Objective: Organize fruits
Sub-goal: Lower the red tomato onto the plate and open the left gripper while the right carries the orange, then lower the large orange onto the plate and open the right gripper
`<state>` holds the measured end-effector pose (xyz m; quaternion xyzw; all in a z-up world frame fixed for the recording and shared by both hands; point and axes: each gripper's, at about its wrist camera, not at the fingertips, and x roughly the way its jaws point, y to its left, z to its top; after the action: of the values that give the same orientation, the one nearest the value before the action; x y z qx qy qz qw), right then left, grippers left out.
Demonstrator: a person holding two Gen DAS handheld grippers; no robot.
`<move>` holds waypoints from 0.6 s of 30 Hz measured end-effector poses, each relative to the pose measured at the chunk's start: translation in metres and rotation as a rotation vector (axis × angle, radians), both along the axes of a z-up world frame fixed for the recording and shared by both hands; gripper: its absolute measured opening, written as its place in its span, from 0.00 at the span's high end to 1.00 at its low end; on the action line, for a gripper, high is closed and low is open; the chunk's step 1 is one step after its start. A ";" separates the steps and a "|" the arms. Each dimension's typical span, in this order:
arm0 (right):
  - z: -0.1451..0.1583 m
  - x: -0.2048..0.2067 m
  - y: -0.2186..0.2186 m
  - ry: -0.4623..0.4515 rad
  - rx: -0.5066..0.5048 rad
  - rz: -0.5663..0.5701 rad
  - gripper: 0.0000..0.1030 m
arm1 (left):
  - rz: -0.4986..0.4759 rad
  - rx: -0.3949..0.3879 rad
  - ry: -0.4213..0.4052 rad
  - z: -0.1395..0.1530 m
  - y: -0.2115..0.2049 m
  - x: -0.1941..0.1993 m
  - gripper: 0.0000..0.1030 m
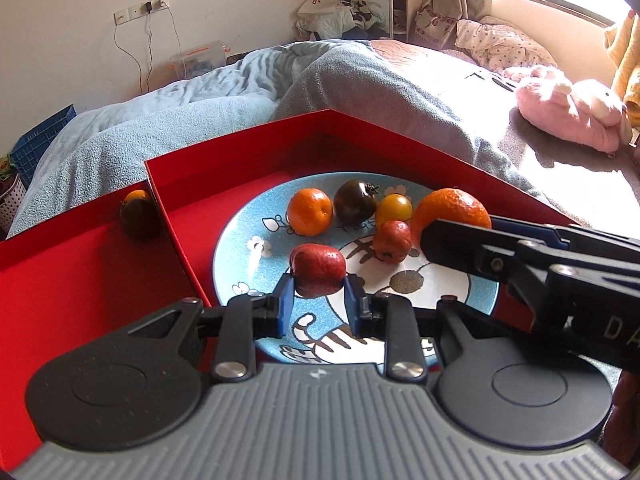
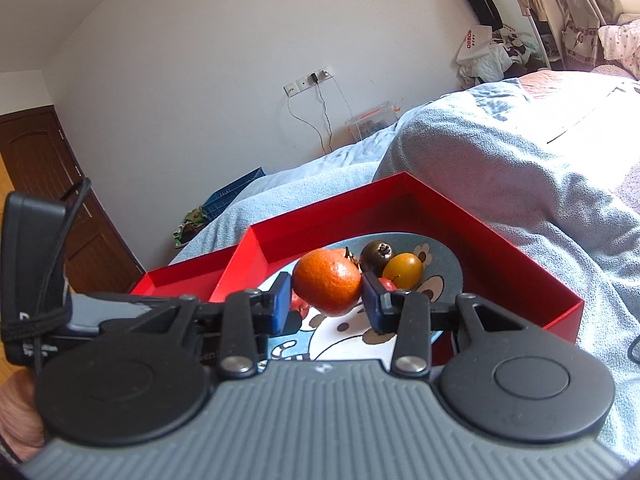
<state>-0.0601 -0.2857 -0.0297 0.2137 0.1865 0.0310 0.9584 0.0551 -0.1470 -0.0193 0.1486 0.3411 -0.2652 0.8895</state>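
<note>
A blue cartoon plate [image 1: 240, 248] lies in a red box [image 1: 248, 160] on the bed. My left gripper [image 1: 318, 298] is shut on a red fruit [image 1: 318, 270] just above the plate. On the plate sit an orange [image 1: 310, 212], a dark tomato [image 1: 354, 202], a yellow tomato [image 1: 394, 209] and a second red fruit [image 1: 392, 240]. My right gripper [image 2: 326, 300] is shut on a large orange [image 2: 326, 282] above the plate [image 2: 444, 268]; it reaches in from the right in the left wrist view [image 1: 452, 208]. A dark tomato [image 2: 376, 256] and a yellow tomato [image 2: 402, 270] lie behind it.
A second red tray [image 1: 80, 280] lies left of the box, with a dark fruit [image 1: 138, 214] in its far corner. Blue-grey blankets [image 1: 240, 92] surround the box. A pink plush [image 1: 568, 114] lies at the right. A blue crate [image 1: 40, 140] stands by the wall.
</note>
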 end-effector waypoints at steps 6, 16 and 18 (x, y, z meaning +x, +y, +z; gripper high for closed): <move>0.001 0.003 0.003 0.018 -0.026 0.005 0.59 | -0.021 -0.052 -0.007 0.006 0.010 -0.018 0.69; -0.005 0.013 0.017 0.082 -0.097 0.026 0.59 | -0.033 -0.100 -0.041 0.019 0.038 -0.061 0.69; -0.006 0.014 0.018 0.090 -0.102 0.024 0.59 | -0.036 -0.113 -0.038 0.021 0.041 -0.066 0.69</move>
<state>-0.0458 -0.2678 -0.0356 0.1632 0.2333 0.0235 0.9583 -0.0111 -0.1060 0.0013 0.1093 0.3058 -0.2969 0.8980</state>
